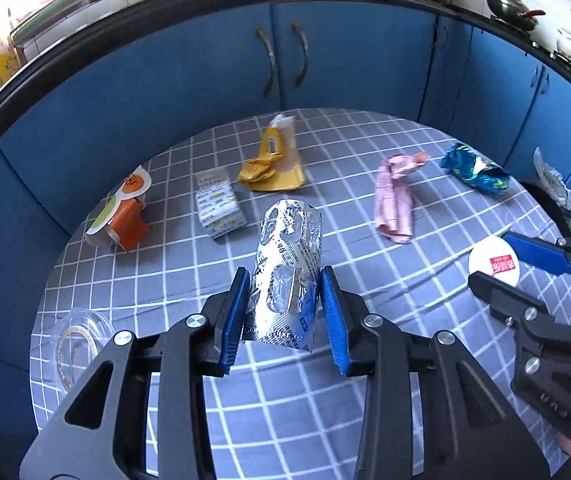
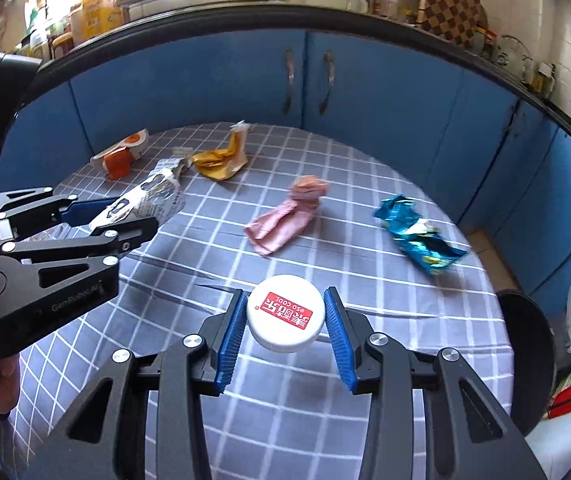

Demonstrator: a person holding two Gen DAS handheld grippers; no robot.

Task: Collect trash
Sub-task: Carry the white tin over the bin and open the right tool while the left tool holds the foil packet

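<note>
Holding a piece of trash in each gripper, the collecting step is judged to be midway. The left gripper [image 1: 283,302] is closed part-way on a curled foil blister pack [image 1: 287,276], which is pinched between the blue pads and raised above the bench [image 1: 365,400]. The right gripper [image 2: 285,322] is likewise closed around a white lid [image 2: 284,313] with a red label, which appears lifted off the checked cloth. Left lying on the bench are an orange carton [image 1: 123,216], a small printed box [image 1: 217,210], a yellow wrapper [image 1: 271,164], a pink wrapper [image 1: 395,196] and a blue wrapper [image 1: 475,174]. A bin is not clearly shown; next, both held pieces are to be carried to one and released.
</note>
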